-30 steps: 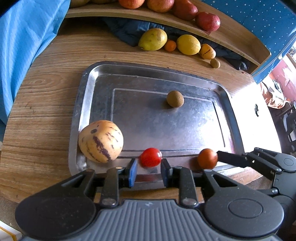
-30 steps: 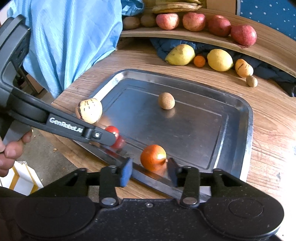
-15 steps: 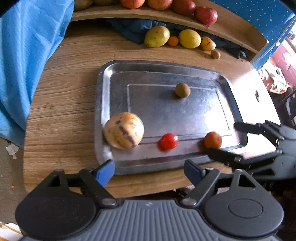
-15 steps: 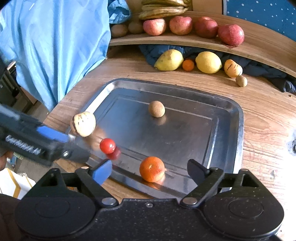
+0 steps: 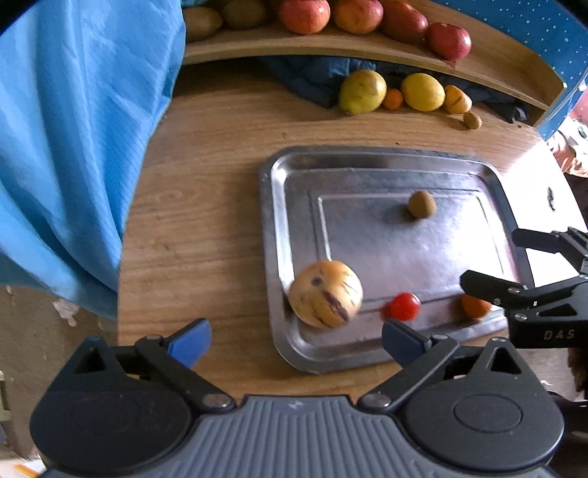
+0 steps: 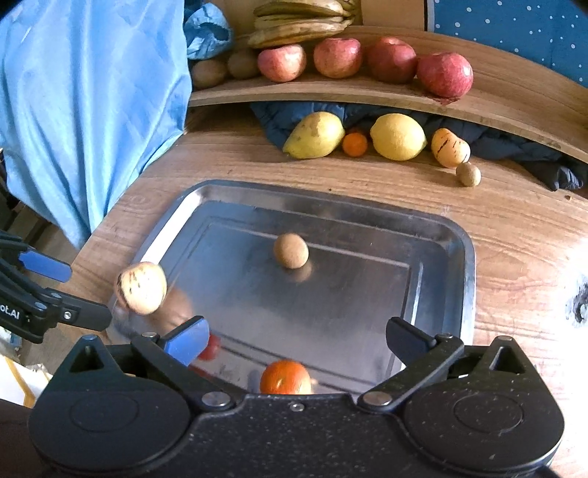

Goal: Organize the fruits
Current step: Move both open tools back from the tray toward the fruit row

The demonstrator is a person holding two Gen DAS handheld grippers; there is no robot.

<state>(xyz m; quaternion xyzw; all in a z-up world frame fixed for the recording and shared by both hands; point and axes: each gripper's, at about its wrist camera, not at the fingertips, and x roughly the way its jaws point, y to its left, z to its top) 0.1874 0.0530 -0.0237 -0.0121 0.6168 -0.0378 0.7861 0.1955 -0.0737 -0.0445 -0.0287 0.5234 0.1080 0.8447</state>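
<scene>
A metal tray (image 5: 272, 228) (image 6: 466, 257) on the wooden table holds a striped yellow melon (image 5: 325, 294) (image 6: 141, 288), a red tomato (image 5: 404, 306) (image 6: 213, 347), a small orange (image 5: 474, 307) (image 6: 284, 378) and a brown round fruit (image 5: 422, 204) (image 6: 291, 250). My left gripper (image 5: 296, 340) (image 6: 86, 294) hovers above the tray's near left corner, jaws opening wide, with nothing between them. My right gripper (image 6: 296, 338) (image 5: 492, 257) hangs over the near edge, above the orange, jaws opening too and not touching it.
A curved wooden shelf (image 6: 367, 93) at the back carries apples (image 6: 338, 57) and bananas (image 6: 297, 18). Below it lie a pear (image 6: 316, 136), a lemon (image 6: 398, 136) and smaller fruits on dark cloth. A blue cloth (image 5: 73, 147) hangs at the left.
Both grippers opened wide, releasing the tomato and the orange onto the tray, and pulled back from them. The left gripper also rose and shifted left.
</scene>
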